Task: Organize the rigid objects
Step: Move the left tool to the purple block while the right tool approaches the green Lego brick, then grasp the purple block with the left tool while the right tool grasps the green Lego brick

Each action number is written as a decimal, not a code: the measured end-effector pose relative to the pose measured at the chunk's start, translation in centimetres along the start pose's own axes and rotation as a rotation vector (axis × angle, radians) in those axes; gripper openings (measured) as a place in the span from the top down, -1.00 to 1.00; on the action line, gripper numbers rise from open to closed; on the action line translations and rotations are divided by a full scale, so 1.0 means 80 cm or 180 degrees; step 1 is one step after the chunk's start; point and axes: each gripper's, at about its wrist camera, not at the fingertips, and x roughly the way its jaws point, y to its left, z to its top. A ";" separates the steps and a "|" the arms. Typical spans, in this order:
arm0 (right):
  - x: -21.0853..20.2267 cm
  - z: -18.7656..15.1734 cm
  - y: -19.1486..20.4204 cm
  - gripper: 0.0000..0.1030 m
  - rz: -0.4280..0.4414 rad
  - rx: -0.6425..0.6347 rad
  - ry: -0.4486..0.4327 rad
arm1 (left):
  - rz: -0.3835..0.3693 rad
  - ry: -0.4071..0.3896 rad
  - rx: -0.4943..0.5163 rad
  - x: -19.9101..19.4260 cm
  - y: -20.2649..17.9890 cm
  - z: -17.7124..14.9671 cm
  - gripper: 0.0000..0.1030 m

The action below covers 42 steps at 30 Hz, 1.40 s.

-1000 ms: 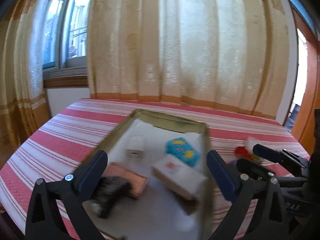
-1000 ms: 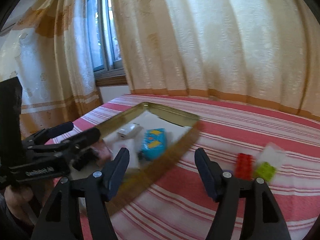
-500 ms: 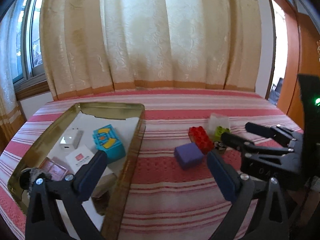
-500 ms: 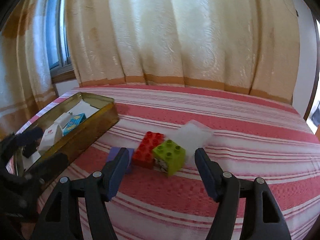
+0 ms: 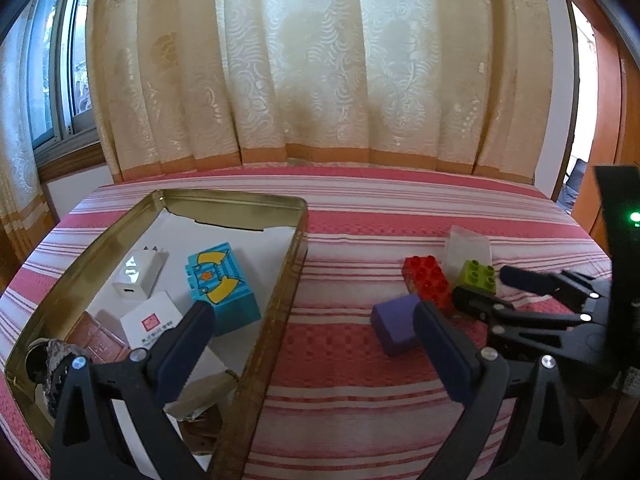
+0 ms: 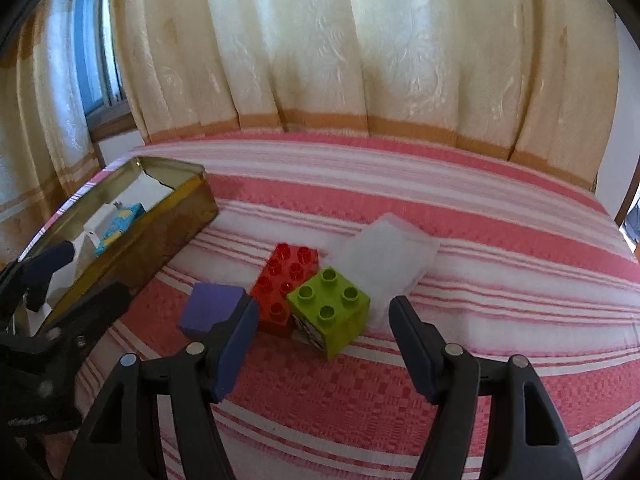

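On the striped red-and-white counter (image 6: 460,392) lie 4 loose pieces in 1 cluster: 1 green brick (image 6: 330,312) with 4 studs, 1 red brick (image 6: 282,284) touching its left side, 1 purple block (image 6: 210,312) just left of the red one, and 1 clear plastic piece (image 6: 394,258) behind the green brick.

The right tongs (image 6: 320,336) are closing around the green brick, which sits between the 2 pads; neither pad presses on it.

The left tongs (image 5: 314,340) stand wide apart with nothing between them, hanging over the right wall of the gold tin tray (image 5: 280,300).

Inside that 1 tray are 1 blue printed block (image 5: 222,284), 1 white charger (image 5: 138,274), 1 white box with a red mark (image 5: 150,322), 1 reddish flat piece (image 5: 98,338), and 1 dark object (image 5: 48,360) at the near corner, too unclear to name.
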 end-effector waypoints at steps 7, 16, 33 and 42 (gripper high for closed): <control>-0.010 -0.003 -0.006 0.11 0.0098 0.0100 -0.0120 | -0.0069 -0.0018 0.0124 -0.004 -0.019 -0.001 -0.96; -0.046 -0.019 -0.030 0.11 -0.0104 0.0320 -0.0428 | -0.0130 0.0045 0.0337 0.006 -0.051 -0.003 -0.96; -0.057 -0.025 -0.041 0.10 -0.0091 0.0439 -0.0602 | -0.0432 0.0825 0.0353 0.073 -0.078 -0.005 -0.41; -0.061 -0.028 -0.043 0.10 -0.0090 0.0478 -0.0690 | -0.0463 0.0851 0.0327 0.076 -0.079 -0.005 0.23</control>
